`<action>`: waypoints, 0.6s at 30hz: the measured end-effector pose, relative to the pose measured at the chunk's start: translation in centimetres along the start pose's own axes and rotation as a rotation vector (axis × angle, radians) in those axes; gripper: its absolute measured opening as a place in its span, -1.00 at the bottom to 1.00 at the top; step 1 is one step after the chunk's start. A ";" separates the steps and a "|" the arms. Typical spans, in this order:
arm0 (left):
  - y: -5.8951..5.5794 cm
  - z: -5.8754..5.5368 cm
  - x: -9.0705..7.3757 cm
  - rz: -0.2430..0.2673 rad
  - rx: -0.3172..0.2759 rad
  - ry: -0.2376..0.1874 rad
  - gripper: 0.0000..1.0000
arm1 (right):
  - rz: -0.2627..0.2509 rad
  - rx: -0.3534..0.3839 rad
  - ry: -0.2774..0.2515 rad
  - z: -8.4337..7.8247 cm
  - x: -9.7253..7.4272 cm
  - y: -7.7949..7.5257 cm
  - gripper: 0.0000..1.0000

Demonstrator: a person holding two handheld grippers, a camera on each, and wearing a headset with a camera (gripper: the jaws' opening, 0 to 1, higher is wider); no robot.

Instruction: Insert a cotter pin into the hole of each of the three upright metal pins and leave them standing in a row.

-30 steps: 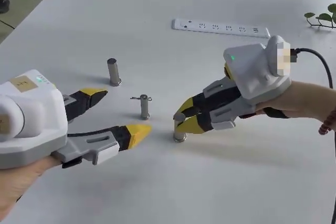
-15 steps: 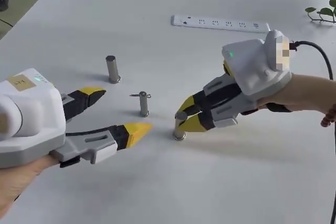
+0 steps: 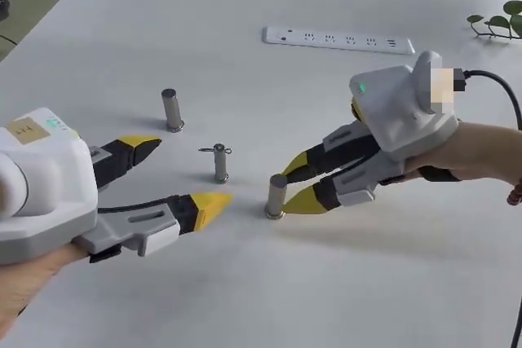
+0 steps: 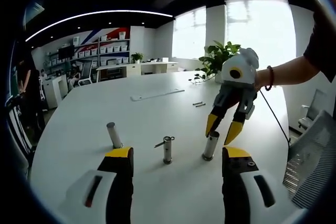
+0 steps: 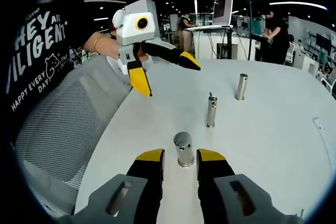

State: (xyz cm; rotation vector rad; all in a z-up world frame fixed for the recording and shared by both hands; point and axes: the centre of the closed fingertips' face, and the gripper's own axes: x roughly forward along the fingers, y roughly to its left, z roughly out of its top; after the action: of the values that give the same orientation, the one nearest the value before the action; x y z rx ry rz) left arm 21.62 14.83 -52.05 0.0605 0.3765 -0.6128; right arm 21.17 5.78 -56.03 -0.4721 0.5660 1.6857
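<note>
White table [image 3: 245, 14], right gripper [image 3: 290, 191] flanking pin [image 3: 276, 195] (seemingly apart)

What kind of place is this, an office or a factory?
Most likely an open office or lab: a large white table with a power strip, shelves of boxes along the wall, and a monitor on a desk behind.

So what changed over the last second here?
The right gripper let go of the nearest pin: its jaws, earlier shut on the pin's top, now stand parted, and the pin stands free between them. The left gripper stayed open, and the middle pin, its cotter pin and the far pin did not move.
</note>
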 end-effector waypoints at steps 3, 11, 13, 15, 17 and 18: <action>-0.2 0.1 0.0 -0.006 0.003 -0.001 0.38 | -0.012 0.130 -0.032 0.5 -0.9 0.0 -0.49; -0.9 0.1 0.0 -0.016 0.006 0.004 0.48 | -0.083 0.186 -0.043 0.1 -4.2 -1.1 -0.44; -1.0 0.2 0.0 -0.016 0.016 0.000 0.49 | -0.122 0.233 -0.055 -0.1 -5.0 -1.8 -0.43; -1.0 0.2 -0.1 -0.015 0.017 0.000 0.52 | -0.136 0.257 -0.059 -0.2 -5.7 -2.3 -0.45; -0.9 0.2 -0.1 -0.011 0.021 -0.001 0.55 | -0.184 0.278 -0.037 -1.0 -6.9 -3.4 -0.43; -0.9 0.2 -0.2 -0.011 0.022 0.000 0.56 | -0.191 0.280 -0.035 -1.2 -7.2 -3.6 -0.43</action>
State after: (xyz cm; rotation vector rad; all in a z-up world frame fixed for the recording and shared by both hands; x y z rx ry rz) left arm 21.07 14.18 -51.79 0.0791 0.3704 -0.6278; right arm 26.04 -0.07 -53.09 -0.2834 0.6968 1.4040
